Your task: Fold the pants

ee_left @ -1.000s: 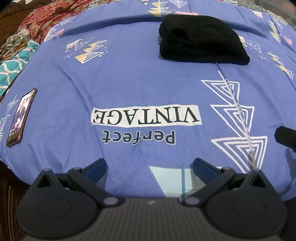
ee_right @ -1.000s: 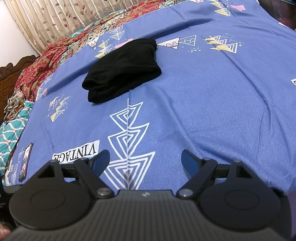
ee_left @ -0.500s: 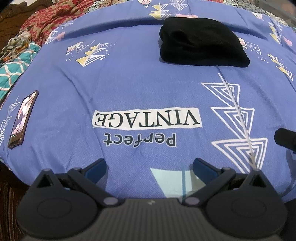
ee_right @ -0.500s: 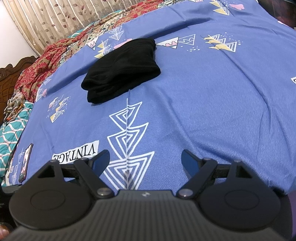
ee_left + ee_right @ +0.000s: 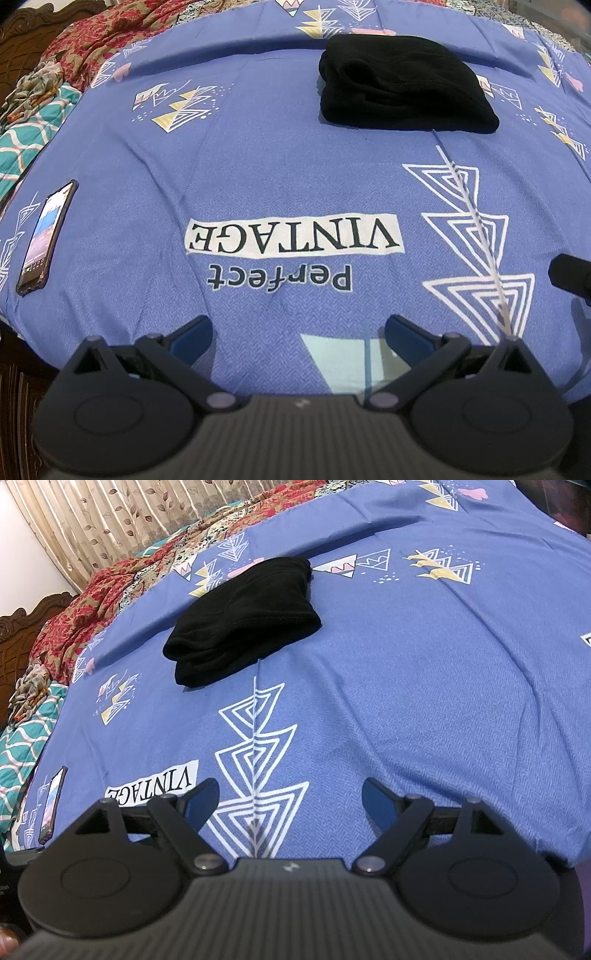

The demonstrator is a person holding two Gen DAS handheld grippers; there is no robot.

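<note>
Black pants lie folded into a compact bundle on the blue bedspread, far from both grippers; the right wrist view has the same pants at upper left. My left gripper hovers open over the near edge of the bed, below the "Perfect VINTAGE" print, with nothing between its blue-padded fingers. The right gripper is also open and empty, over the white triangle pattern near the bed's front edge. A dark part of the right gripper shows at the right edge of the left wrist view.
A phone lies screen-up near the left edge of the bed, also visible as a phone in the right wrist view. Red patterned cloth and a teal quilt are bunched at the far left. Curtains hang behind.
</note>
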